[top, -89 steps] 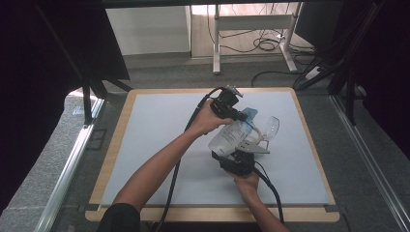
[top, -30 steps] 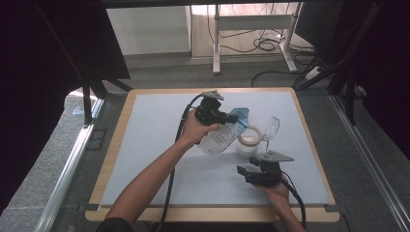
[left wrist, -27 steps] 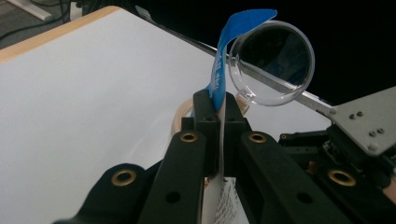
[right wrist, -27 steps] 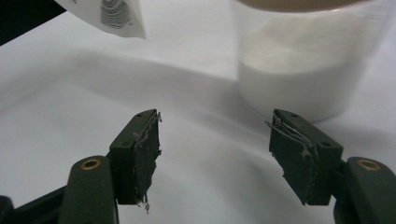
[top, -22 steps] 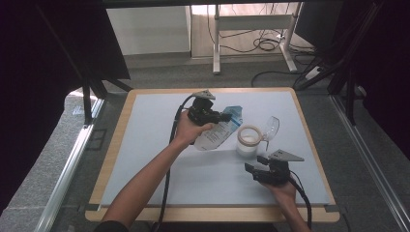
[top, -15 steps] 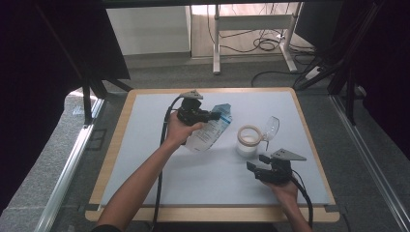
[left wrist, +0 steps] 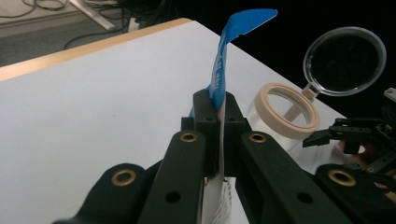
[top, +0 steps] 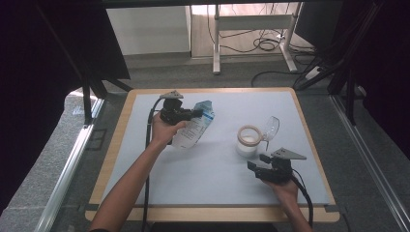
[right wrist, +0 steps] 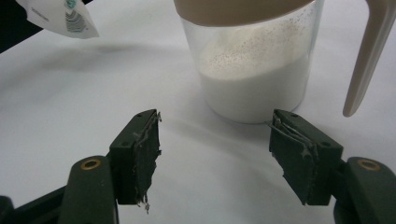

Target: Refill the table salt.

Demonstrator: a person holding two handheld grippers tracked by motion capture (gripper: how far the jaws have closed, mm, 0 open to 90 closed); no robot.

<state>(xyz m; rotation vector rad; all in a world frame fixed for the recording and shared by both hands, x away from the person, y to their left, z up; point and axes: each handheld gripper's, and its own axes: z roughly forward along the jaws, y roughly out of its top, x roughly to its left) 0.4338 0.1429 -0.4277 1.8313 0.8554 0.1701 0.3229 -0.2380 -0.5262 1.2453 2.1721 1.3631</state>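
The white table (top: pixel 159 193) carries a clear jar (top: pixel 247 142), lid flipped open, already part full of white powder; pouring looks done, closing the lid remains. Well left of the jar, the left gripper (top: pixel 193 114) clamps the tilted pouch (top: pixel 193 129) aloft. Just before the jar, the right gripper (top: pixel 256 167) rests low, jaws apart, empty.
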